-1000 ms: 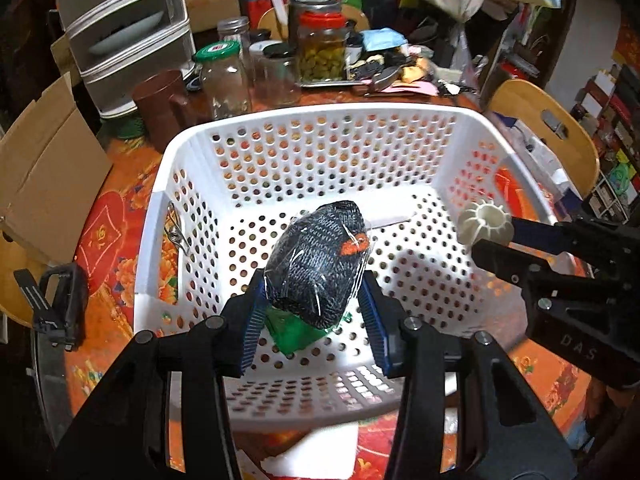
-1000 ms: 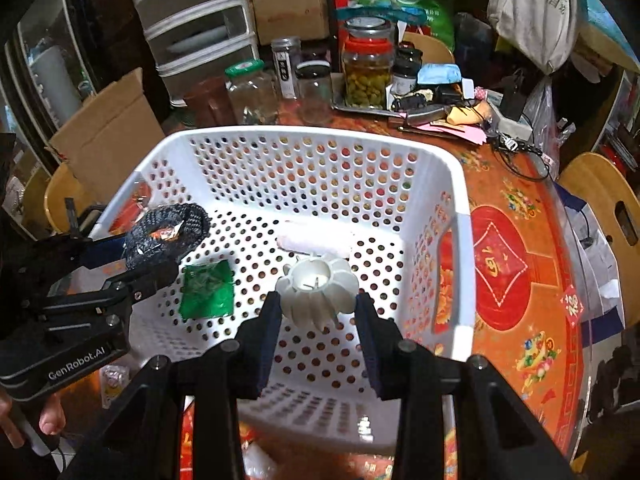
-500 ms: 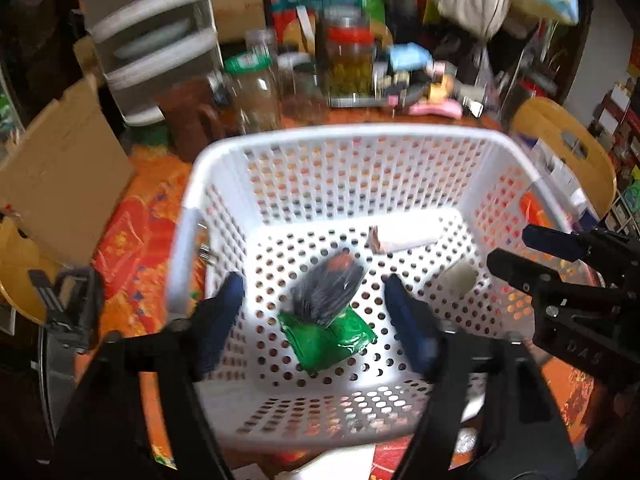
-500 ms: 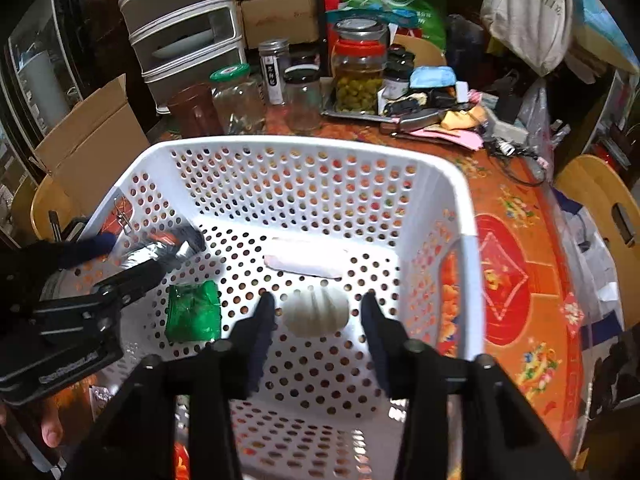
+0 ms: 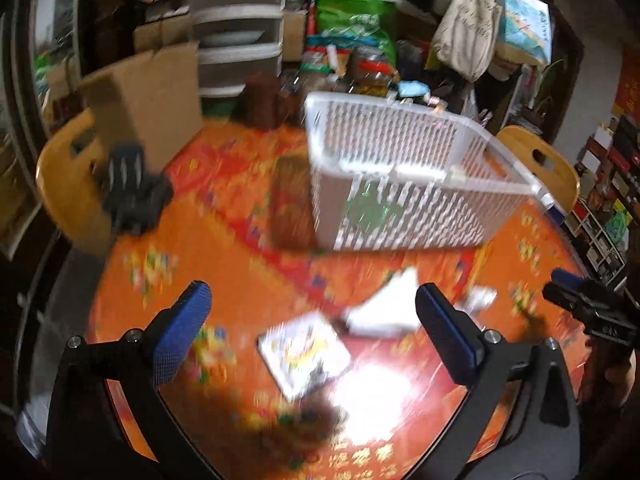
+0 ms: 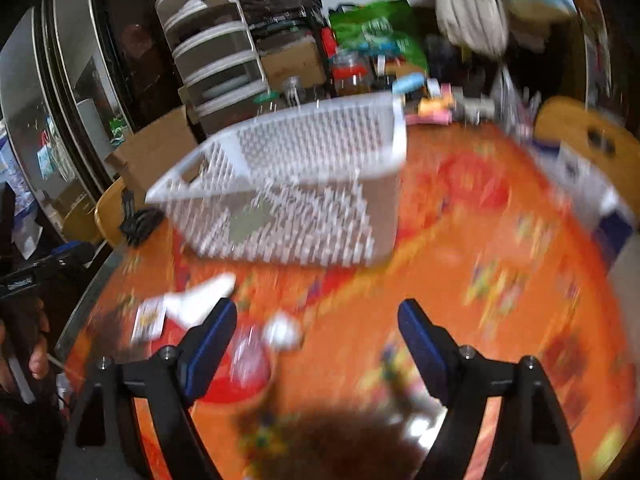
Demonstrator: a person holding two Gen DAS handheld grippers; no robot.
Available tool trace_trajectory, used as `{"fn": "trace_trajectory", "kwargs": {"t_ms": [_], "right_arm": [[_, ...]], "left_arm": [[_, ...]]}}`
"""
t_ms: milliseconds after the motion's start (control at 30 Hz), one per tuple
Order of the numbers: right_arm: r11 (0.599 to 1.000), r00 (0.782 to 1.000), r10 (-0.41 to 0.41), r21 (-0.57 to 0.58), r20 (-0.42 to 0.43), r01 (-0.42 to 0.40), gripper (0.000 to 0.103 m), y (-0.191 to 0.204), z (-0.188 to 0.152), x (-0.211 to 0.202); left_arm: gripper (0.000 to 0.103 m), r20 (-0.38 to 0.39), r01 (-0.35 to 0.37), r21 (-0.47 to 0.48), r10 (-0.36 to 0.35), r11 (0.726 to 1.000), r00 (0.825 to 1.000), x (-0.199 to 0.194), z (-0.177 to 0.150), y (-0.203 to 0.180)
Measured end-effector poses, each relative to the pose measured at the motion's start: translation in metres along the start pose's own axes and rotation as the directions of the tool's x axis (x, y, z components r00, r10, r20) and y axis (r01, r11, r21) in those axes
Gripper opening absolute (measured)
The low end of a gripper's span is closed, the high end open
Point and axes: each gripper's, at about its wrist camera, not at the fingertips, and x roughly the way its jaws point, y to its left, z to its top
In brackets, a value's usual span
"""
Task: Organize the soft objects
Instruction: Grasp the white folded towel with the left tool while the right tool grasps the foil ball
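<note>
Both grippers, left gripper (image 5: 312,316) and right gripper (image 6: 318,334), are hanging wide apart and empty above the table's near edge. The white basket (image 5: 400,184) is sitting toward the far edge, a green packet (image 5: 372,210) showing inside.

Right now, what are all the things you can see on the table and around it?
laundry basket: one, white, back of table
green packet: one, inside basket
tablecloth: one, red-orange, covers table
white folded item: one, front of table
printed packet: one, white, multicoloured, front
cardboard box: one, brown, left
drawer unit: one, grey-white, behind
wooden chairs: two, tan, beside table
left claw: open, empty
right claw: open, empty
</note>
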Motion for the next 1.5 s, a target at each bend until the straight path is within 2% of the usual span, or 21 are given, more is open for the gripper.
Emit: {"fn": "trace_trajectory", "kwargs": {"t_ms": [133, 267, 367, 500, 700, 800, 867, 1033, 1067, 1200, 1433, 1500], "right_arm": [[1.000, 1.000, 0.009, 0.009, -0.026, -0.009, 0.083, 0.005, -0.026, 0.017], [1.000, 0.999, 0.017, 0.006, -0.034, -0.017, 0.083, 0.008, -0.028, 0.024], [1.000, 1.000, 0.026, 0.016, -0.018, -0.026, 0.082, 0.007, -0.026, 0.026], [0.999, 0.999, 0.034, 0.015, -0.021, -0.033, 0.077, 0.007, -0.023, 0.031], [0.999, 0.999, 0.048, 0.026, -0.021, -0.047, 0.074, 0.005, -0.024, 0.034], [0.999, 0.999, 0.043, 0.023, -0.025, -0.042, 0.074, 0.005, -0.023, 0.035], [0.999, 0.999, 0.036, 0.016, -0.030, -0.035, 0.074, 0.006, -0.023, 0.036], [1.000, 0.998, 0.027, -0.008, -0.050, -0.028, 0.072, 0.011, -0.017, 0.042], [1.000, 0.998, 0.018, -0.012, -0.058, -0.018, 0.068, 0.012, -0.015, 0.044], [1.000, 0.996, 0.005, -0.017, -0.092, -0.006, 0.054, 0.013, -0.009, 0.057], [0.999, 0.993, -0.005, -0.051, -0.121, -0.001, 0.048, 0.024, 0.001, 0.074], [0.998, 0.991, -0.008, -0.056, -0.132, 0.000, 0.040, 0.025, 0.001, 0.078]], "left_arm": [[0.101, -0.061, 0.065, -0.010, -0.065, 0.998, 0.996, 0.027, -0.032, -0.007], [0.101, -0.097, 0.049, 0.061, -0.042, 0.997, 0.994, 0.047, -0.040, -0.030], [0.101, -0.116, 0.062, 0.089, -0.051, 0.994, 0.992, 0.064, -0.035, -0.051], [0.101, -0.125, 0.025, 0.146, -0.007, 0.989, 0.992, 0.089, -0.034, -0.076], [0.097, -0.140, 0.021, 0.145, 0.000, 0.989, 0.990, 0.105, -0.033, -0.083], [0.088, -0.138, 0.016, 0.145, 0.004, 0.989, 0.990, 0.107, -0.033, -0.080], [0.072, -0.144, 0.020, 0.141, 0.001, 0.990, 0.990, 0.110, -0.034, -0.078], [0.051, -0.115, 0.015, 0.164, 0.004, 0.986, 0.993, 0.110, -0.037, -0.082], [0.046, -0.103, 0.016, 0.166, 0.002, 0.986, 0.995, 0.108, -0.037, -0.083], [0.039, -0.093, 0.047, 0.136, -0.034, 0.990, 0.995, 0.105, -0.035, -0.077], [0.038, -0.095, 0.095, 0.089, -0.087, 0.991, 0.992, 0.104, -0.033, -0.066], [0.038, -0.096, 0.104, 0.082, -0.096, 0.991, 0.991, 0.104, -0.033, -0.065]]}}
